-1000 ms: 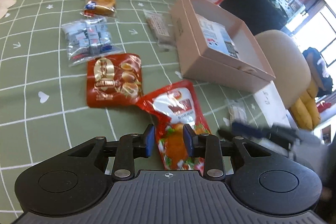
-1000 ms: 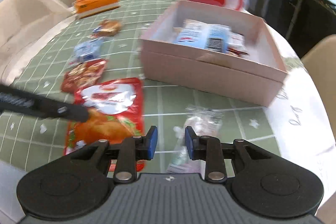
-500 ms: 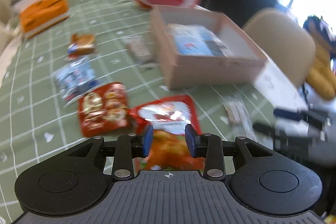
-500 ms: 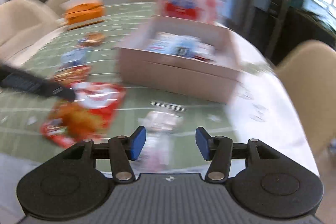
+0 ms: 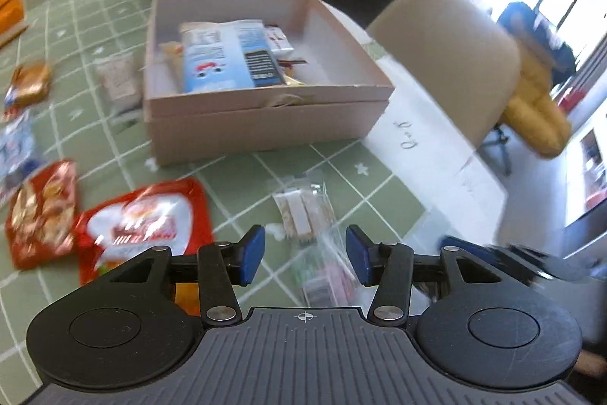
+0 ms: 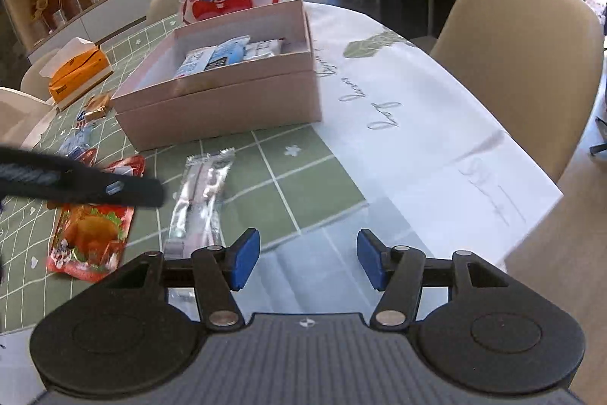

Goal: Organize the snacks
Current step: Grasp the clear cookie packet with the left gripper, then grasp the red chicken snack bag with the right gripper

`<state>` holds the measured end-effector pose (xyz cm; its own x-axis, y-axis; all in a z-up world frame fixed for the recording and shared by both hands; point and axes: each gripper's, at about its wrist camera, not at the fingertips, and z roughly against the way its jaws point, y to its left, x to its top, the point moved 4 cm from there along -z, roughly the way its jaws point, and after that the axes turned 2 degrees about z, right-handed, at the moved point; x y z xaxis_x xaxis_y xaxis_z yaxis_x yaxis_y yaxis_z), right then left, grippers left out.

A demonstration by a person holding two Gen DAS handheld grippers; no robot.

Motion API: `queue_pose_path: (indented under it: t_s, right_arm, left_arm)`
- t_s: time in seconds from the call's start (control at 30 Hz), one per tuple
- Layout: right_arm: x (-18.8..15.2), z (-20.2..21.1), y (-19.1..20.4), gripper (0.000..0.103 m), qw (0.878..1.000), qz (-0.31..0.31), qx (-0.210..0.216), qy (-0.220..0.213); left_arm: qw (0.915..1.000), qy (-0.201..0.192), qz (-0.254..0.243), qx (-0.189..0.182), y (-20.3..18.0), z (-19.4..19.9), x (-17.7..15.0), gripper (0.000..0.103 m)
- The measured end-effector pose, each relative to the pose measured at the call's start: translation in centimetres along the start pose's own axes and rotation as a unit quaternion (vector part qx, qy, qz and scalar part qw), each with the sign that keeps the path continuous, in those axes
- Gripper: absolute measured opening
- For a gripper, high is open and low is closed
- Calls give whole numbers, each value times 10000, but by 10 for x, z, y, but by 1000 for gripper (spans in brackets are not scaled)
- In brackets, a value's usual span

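Hovering low over the table, the left gripper [image 5: 303, 255] stands released, its jaws straddling a clear wafer packet [image 5: 303, 215] (contact cannot be told). The right gripper [image 6: 308, 259] is likewise released, holding nothing, that packet ahead-left. Beyond both sits the open pink box [image 5: 265, 124].

The box [image 6: 224, 109] looks like matt pink cardboard; the long snack packet [image 6: 199, 204] is clear glossy plastic film; the red pouch [image 5: 148, 222] is shiny foil-like plastic; the bench [image 6: 303, 173] wears a smooth cloth; each claw [image 5: 303, 255] [image 6: 308, 264] is matt black plastic with blue pads.
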<state>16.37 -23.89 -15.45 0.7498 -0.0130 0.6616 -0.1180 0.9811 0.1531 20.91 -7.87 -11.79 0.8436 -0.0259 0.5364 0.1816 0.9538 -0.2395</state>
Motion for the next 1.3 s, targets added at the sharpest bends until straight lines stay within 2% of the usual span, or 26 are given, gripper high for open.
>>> queue_pose_path:
  t_s: [0.13, 0.3, 0.43, 0.57, 0.7, 0.8, 0.9, 0.97, 1.03, 1.17, 1.23, 1.3]
  right_arm:
    - [-10, 4, 2, 60, 9997, 256, -40, -20]
    - [-25, 10, 17, 68, 9962, 826, -245, -120]
    - [-30, 15, 18, 75, 9959, 842, -237, -212]
    - [-33, 14, 19, 86, 9955, 909, -128, -235]
    - [-33, 12, 24, 96, 9949, 1004, -38, -48]
    - [-28, 8, 27, 96, 9922, 1231, 140, 103]
    - [-19, 5, 27, 89, 9927, 1177, 204, 183]
    - [-10, 7, 30, 89, 9943, 999, 349, 122]
    - [5, 10, 40, 89, 9943, 877, 610, -63]
    - [29, -2, 83, 89, 9896, 813, 1188, -47]
    - [37, -17, 112, 89, 9873, 739, 1404, 105]
    - [42, -33, 138, 89, 9876, 603, 1420, 272]
  left_arm:
    - [9992, 185, -170, 298, -16, -30, 5, 53]
    - [9939, 239, -788, 730, -35, -44, 8, 54]
    - [9929, 231, -861, 793, -35, -44, 5, 53]
    - [9942, 196, -815, 670, -30, -39, 4, 43]
    - [9990, 155, -350, 215, -14, -25, 1, 43]
    - [9999, -90, -4, -110, 2, 8, -5, 42]
    - [9989, -345, 212, -221, 24, 50, -13, 42]
    - [9984, -450, 352, -48, 45, 72, -19, 42]
    - [9965, -524, 584, 303, 74, 91, -28, 43]
    - [9854, -452, 1315, 979, 132, 110, -53, 43]
    - [9802, -394, 1625, 1063, 152, 114, -66, 43]
    - [9779, -366, 1778, 1038, 162, 116, -77, 43]
